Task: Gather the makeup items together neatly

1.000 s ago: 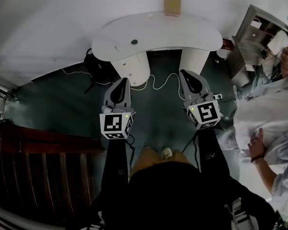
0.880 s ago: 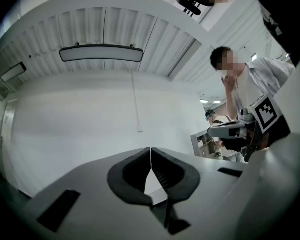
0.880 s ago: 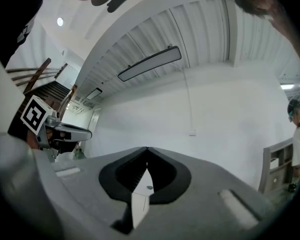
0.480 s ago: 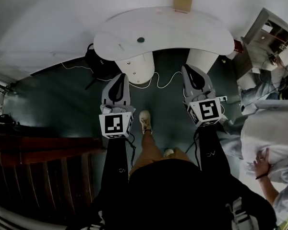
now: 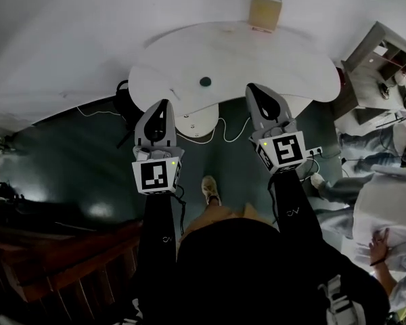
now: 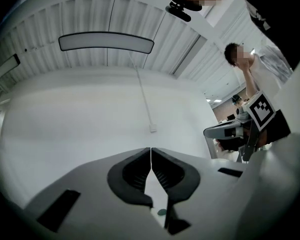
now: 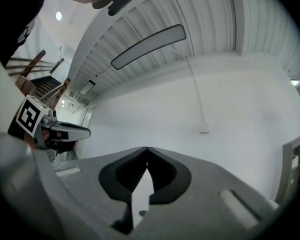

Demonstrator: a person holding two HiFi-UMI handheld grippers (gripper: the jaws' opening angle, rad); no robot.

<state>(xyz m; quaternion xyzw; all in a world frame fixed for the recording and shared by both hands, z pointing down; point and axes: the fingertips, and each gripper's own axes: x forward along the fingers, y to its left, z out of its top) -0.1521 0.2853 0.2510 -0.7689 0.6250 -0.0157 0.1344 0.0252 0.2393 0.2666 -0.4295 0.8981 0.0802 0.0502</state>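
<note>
white kidney-shaped table [image 5: 284, 53] sits vs. a plain white wall on fat white pedestal legs [image 5: 193, 114]. floor [image 5: 74, 154] is dark green & glossy, w/ a thin white cable [image 5: 220, 124] looping under the table & a white power strip [image 5: 314, 152] on the right. dark wood railing [image 5: 47, 249] bottom left, a black bag [image 5: 124, 97] by the table's left leg, open shelf unit [image 5: 382, 49] far right, another person in pale clothes [image 5: 386, 208] just below it. gripper views show a ribbed white ceiling w/ a long light panel [image 6: 106, 42] & a cord running down the wall to a small socket [image 6: 152, 129]

task stuff: a small dark round item [image 5: 204, 82] lies alone near the table's middle. a tan box [image 5: 265, 11] stands at the far edge by the wall, well apart from it

left gripper [image 5: 160, 103]: jaws pressed together, nothing btwn them, tip at the table's near edge in head view. right gripper [image 5: 252, 87]: jaws also together & empty, tip over the table's near edge, right of the round item. neither touches anything

writing: only black/white square codes on the marker cubes [image 5: 155, 176]. small white logo on each black sleeve [image 5: 166, 239], too small to read
</note>
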